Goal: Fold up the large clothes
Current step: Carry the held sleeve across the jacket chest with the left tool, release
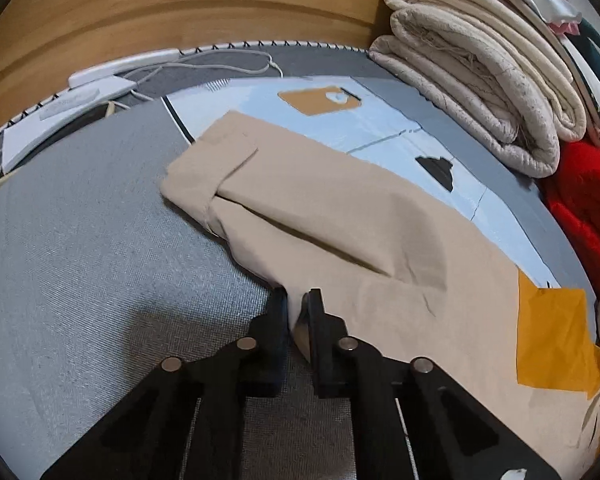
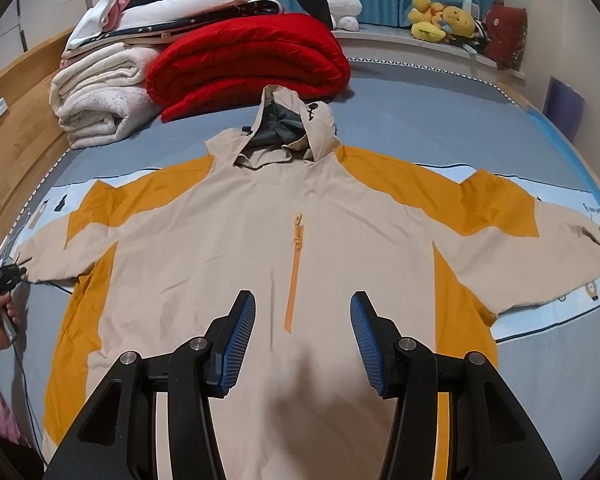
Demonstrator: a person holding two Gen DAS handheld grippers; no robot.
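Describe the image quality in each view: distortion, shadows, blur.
Left wrist view: strong fisheye bending of the headboard, dark vignette corners, slight softness on the far cables, sharp on the sleeve in the left gripper. Right wrist view: the same barrel curve along the bed edges, even light, a soft shadow on the jacket below the right gripper.
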